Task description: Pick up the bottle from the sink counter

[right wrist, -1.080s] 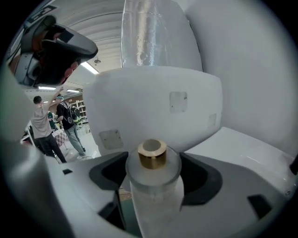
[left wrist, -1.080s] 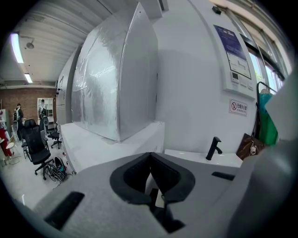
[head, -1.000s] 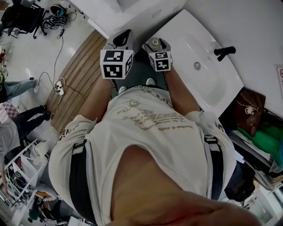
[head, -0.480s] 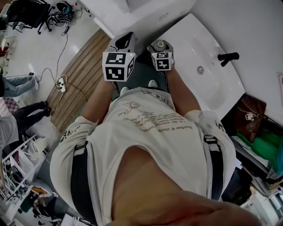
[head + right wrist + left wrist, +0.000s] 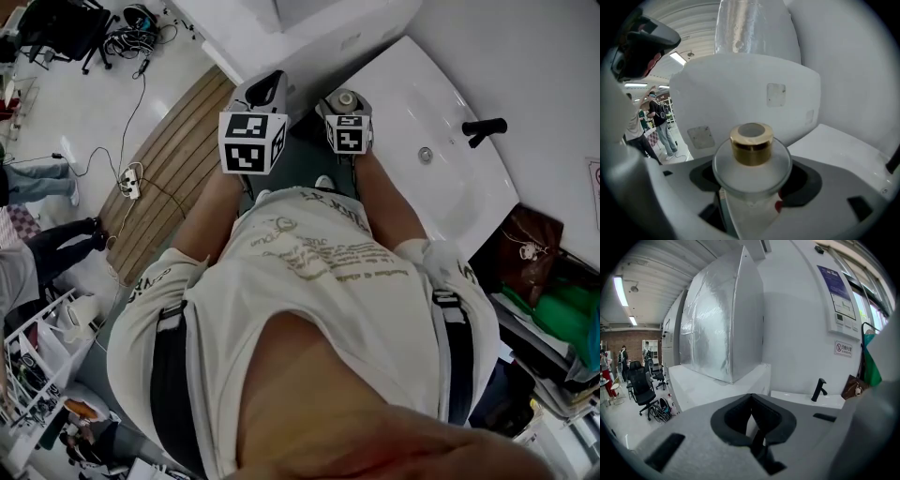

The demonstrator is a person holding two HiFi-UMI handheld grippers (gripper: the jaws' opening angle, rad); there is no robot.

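A frosted bottle [image 5: 751, 168] with a gold cap [image 5: 751, 142] stands upright between my right gripper's [image 5: 754, 180] jaws, which are shut on its body. In the head view that bottle [image 5: 346, 98] shows just past the right gripper [image 5: 345, 111], held in the air beside the left end of the white sink counter [image 5: 412, 94]. My left gripper [image 5: 259, 91] is alongside it, a little to the left. In its own view the left gripper [image 5: 751, 401] is shut with nothing between its pads.
A black faucet [image 5: 483, 127] and a drain [image 5: 427, 155] mark the basin. A white cabinet [image 5: 309, 37] stands ahead. A wooden floor mat [image 5: 164, 159] with a power strip [image 5: 127, 183] lies left. Bags [image 5: 534, 234] hang at the right. People stand at the far left.
The right gripper with the bottle has drifted slightly right, toward the counter. The left gripper has barely moved. Both stay shut.
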